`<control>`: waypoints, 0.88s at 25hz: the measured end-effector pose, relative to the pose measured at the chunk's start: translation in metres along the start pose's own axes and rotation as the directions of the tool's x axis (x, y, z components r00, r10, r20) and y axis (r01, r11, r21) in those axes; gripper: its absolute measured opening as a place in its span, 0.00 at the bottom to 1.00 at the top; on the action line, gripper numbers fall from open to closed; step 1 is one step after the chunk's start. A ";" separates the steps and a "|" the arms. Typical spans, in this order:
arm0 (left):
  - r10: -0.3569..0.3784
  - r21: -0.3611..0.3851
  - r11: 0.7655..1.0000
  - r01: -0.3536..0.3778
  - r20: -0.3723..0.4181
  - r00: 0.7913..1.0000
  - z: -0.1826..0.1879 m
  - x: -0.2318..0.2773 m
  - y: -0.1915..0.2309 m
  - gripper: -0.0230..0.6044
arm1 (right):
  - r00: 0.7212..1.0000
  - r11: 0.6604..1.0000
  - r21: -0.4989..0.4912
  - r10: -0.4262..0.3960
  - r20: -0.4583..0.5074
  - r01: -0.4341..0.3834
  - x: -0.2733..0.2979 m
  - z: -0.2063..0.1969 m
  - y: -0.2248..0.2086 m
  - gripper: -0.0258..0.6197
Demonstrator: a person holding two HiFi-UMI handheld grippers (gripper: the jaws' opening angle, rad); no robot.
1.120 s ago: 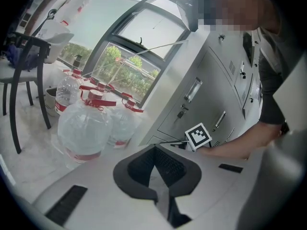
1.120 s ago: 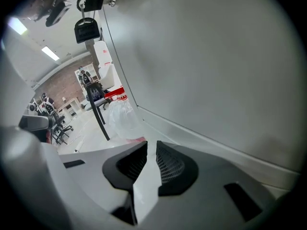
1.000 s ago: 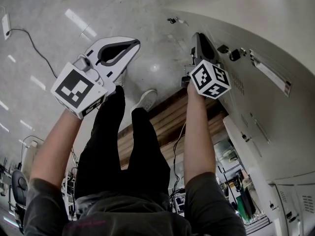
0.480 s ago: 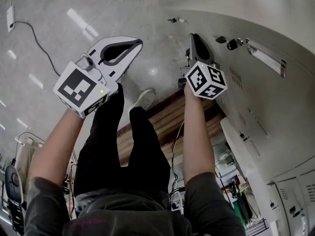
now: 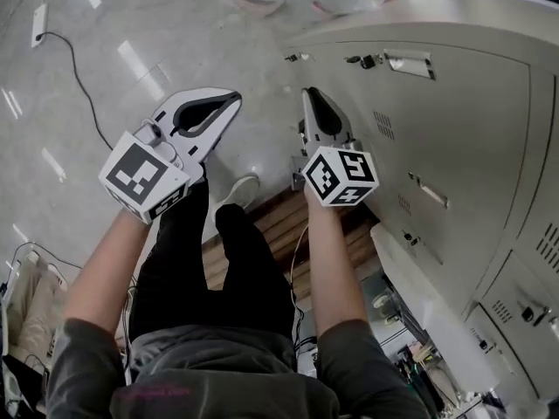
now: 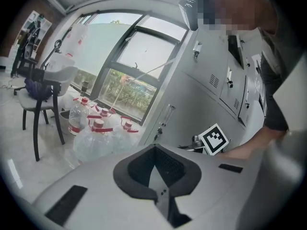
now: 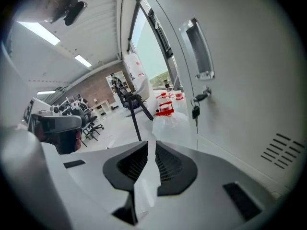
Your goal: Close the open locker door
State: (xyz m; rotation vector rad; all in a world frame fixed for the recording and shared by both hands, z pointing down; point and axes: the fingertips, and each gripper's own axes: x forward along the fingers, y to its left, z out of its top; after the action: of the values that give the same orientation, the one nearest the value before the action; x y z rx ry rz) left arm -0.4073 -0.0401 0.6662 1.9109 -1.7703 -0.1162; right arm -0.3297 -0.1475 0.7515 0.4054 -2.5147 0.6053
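The grey locker door point(image 5: 437, 138) fills the right of the head view, with a recessed handle point(image 5: 409, 62) and a key point(image 5: 367, 61) in its lock. From the right gripper view the same door point(image 7: 240, 80) runs along the right side, showing its handle point(image 7: 197, 47), hanging keys point(image 7: 195, 110) and vent slats point(image 7: 280, 147). My right gripper point(image 5: 310, 94) point(image 7: 150, 143) sits close beside the door's face near its free edge; its jaws are closing, a narrow gap is left, and nothing is between them. My left gripper point(image 5: 229, 101) point(image 6: 156, 146) hangs over the floor, shut and empty.
More locker doors point(image 5: 524, 286) continue lower right. Large water bottles point(image 6: 96, 128) stand on the floor by the window, next to a chair point(image 6: 41, 95). A cable point(image 5: 74, 68) trails over the floor. A wooden board point(image 5: 271, 221) lies beside the person's legs point(image 5: 218, 269).
The door's handle and key have slid left and up in the head view, and more of the lockers shows. My right gripper has moved left along the door. The left gripper has barely shifted.
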 end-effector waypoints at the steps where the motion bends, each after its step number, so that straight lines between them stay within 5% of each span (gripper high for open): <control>1: 0.006 0.006 1.000 -0.006 0.012 1.000 0.007 -0.008 -0.009 0.06 | 1.000 1.000 -0.015 0.014 0.010 -0.013 -0.011 0.007 0.009 0.13; 10: 0.020 0.100 0.994 -0.030 0.099 0.995 0.094 -0.057 -0.111 0.06 | 0.981 0.984 -0.145 0.127 0.144 -0.106 -0.144 0.099 0.074 0.12; 22: -0.107 0.253 0.966 0.059 0.180 0.978 0.211 -0.095 -0.291 0.06 | 0.930 0.963 -0.253 0.174 0.324 -0.092 -0.362 0.208 0.115 0.11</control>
State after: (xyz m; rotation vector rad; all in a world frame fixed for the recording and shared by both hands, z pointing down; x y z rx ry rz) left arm -0.2438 -0.0165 0.3333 2.2181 -1.9043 -0.1189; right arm -0.1634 -0.0922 0.3554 0.2706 -2.9281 0.2982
